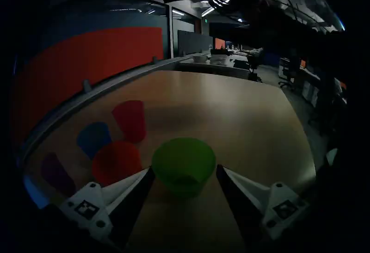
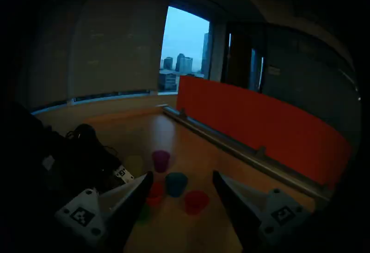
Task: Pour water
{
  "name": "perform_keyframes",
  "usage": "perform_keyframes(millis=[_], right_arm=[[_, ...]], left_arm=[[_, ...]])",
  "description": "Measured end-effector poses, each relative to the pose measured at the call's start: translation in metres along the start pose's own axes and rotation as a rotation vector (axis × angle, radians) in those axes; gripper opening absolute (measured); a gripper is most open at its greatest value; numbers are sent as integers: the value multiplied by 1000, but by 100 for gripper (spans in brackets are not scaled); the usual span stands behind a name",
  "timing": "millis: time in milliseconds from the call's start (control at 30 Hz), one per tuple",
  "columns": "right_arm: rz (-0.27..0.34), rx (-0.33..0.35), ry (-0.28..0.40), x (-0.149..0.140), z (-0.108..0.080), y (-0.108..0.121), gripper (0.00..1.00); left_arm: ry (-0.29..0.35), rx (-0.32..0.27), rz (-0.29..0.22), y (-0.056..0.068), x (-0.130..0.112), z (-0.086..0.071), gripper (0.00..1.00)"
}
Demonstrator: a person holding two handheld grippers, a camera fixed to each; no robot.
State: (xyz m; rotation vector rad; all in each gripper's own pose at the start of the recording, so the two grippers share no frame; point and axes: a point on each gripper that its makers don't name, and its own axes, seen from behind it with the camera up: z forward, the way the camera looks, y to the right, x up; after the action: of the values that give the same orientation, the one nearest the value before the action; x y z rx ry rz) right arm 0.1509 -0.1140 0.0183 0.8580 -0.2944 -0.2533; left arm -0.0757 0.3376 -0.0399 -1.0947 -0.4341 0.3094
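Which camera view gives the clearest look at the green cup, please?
The left gripper view: the green cup stands close and whole between the fingers of the left gripper, its rim fully visible. In the right gripper view it is a dim green patch, far off and partly behind a finger.

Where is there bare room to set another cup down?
Left gripper view. Free: the tabletop beyond and right of the green cup. Crowded: its left, by the orange divider, with two red cups, a blue cup and a purple cup.

green cup (image 2: pixel 144 214) half hidden behind fingers (image 2: pixel 132 202), purple cup (image 1: pixel 55 173) dim, blurred
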Motion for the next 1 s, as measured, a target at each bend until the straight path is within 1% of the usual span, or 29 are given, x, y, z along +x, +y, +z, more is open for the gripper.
perform_keyframes(millis=[100, 400, 700, 900, 1000], right_arm=[[0, 1, -1, 0, -1, 0, 99], [-2, -1, -2, -2, -1, 1, 99], [-6, -5, -3, -3, -3, 1, 99], [-5, -8, 0, -3, -5, 3, 99], [-5, -10, 1, -4, -6, 3, 99]], left_arm=[[-4, 0, 3, 0, 0, 2, 93], [-23, 4, 48, 1, 1, 5, 93], [-32, 18, 61, -2, 3, 6, 92], [-38, 16, 77, 1, 4, 6, 91], [-38, 23, 79, 0, 4, 6, 91]])
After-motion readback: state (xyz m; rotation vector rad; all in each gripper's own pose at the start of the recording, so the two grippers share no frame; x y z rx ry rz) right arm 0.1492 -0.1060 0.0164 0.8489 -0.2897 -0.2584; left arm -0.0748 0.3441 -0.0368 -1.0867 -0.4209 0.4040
